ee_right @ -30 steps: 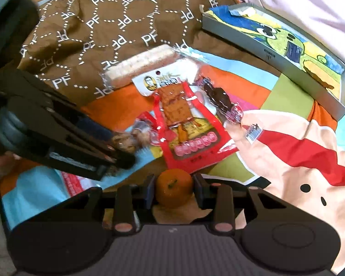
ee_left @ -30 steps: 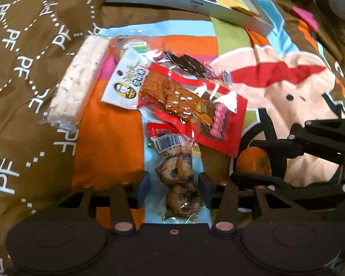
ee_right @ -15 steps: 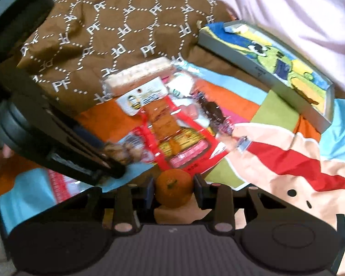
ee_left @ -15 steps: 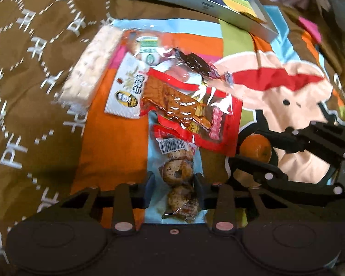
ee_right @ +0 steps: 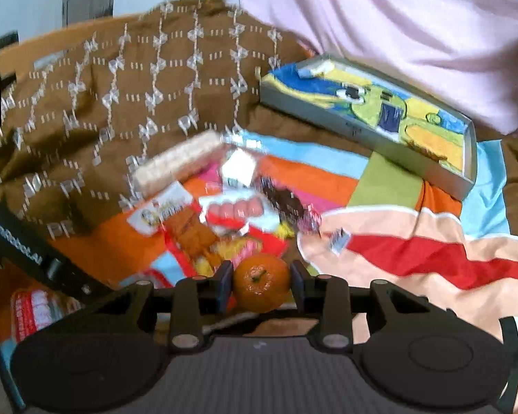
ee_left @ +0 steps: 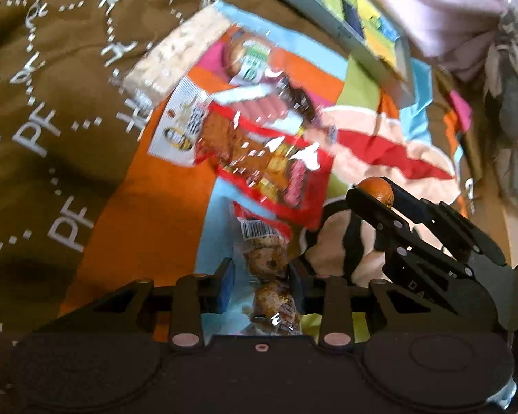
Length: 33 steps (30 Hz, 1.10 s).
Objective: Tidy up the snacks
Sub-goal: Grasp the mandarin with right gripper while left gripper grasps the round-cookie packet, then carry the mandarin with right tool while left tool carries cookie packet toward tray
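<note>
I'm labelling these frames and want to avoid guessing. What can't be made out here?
- Print on the red snack pouch: left wrist view, smeared by motion blur and glare.
- Near end of the clear packet of round brown snacks: same view, hidden behind the left gripper, whose jaws are closing on it.
- Most of the tangerine: same view, covered by the right gripper.
- Small wrapped sweets: right wrist view, blurred.

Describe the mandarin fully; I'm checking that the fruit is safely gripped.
The mandarin is small, round and orange, with dimpled peel and a green stem stub facing the camera. It sits clamped between the two pads of the right hand-held gripper, one pad pressing each side, above the colourful blanket. The left wrist view shows only its top behind a black finger.
</note>
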Each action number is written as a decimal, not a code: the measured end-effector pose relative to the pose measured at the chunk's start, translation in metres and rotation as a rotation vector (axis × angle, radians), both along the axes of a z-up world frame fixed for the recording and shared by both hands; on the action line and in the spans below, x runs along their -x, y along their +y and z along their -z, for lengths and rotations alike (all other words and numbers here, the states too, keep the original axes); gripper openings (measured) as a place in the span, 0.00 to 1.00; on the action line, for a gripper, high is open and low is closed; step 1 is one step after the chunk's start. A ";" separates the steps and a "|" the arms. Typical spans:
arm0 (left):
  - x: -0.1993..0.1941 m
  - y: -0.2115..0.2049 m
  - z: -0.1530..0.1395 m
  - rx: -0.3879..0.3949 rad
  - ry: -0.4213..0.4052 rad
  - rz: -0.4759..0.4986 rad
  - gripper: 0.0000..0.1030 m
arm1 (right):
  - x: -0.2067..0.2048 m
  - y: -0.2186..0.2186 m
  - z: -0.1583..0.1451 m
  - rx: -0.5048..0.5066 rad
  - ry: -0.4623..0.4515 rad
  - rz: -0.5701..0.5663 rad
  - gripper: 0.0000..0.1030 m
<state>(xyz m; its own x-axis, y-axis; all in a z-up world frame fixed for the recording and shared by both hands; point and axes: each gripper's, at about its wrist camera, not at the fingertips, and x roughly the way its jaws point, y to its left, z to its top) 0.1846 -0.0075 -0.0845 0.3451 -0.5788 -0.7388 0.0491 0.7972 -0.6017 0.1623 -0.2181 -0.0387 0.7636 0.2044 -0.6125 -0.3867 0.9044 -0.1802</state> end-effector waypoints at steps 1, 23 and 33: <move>0.000 -0.002 -0.002 0.010 -0.011 0.001 0.34 | 0.002 0.000 -0.003 -0.010 -0.014 -0.002 0.38; 0.006 -0.060 0.012 -0.333 -0.135 0.312 0.60 | 0.005 -0.013 -0.017 -0.104 -0.046 0.056 0.38; 0.005 -0.042 0.009 -0.273 -0.103 0.232 0.40 | 0.010 -0.013 -0.020 -0.122 -0.055 0.053 0.39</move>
